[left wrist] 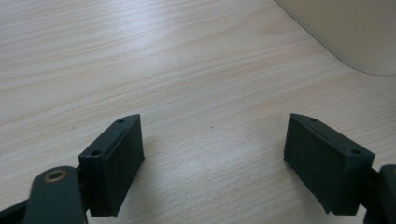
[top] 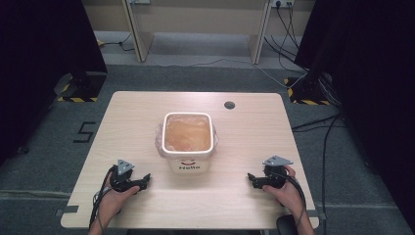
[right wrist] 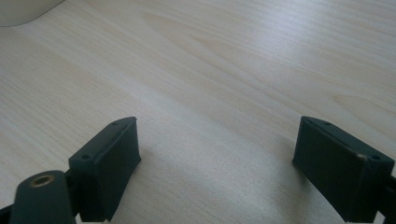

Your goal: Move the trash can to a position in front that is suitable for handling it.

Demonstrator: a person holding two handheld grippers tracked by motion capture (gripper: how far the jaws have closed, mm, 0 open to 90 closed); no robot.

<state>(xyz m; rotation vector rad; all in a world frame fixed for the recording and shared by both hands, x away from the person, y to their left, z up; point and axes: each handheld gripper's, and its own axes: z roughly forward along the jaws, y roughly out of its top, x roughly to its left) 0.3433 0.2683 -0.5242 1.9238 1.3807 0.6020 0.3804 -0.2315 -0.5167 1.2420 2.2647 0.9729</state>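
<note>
The white square plastic bin (top: 188,147) (lined with a clear bag) stands on the light wooden table (top: 147,112); both the left gripper (top: 142,181) and the right gripper (top: 252,178) rest wide open, holding nothing.

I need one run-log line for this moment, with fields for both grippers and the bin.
left gripper: open, empty | right gripper: open, empty | white square plastic bin with clear liner: untouched, mid-table

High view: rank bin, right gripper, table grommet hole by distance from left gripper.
From the left gripper:
1. Bin, table centre, just up and right.
2. Right gripper, across the near edge.
3. Grommet hole, far side of the table.
</note>
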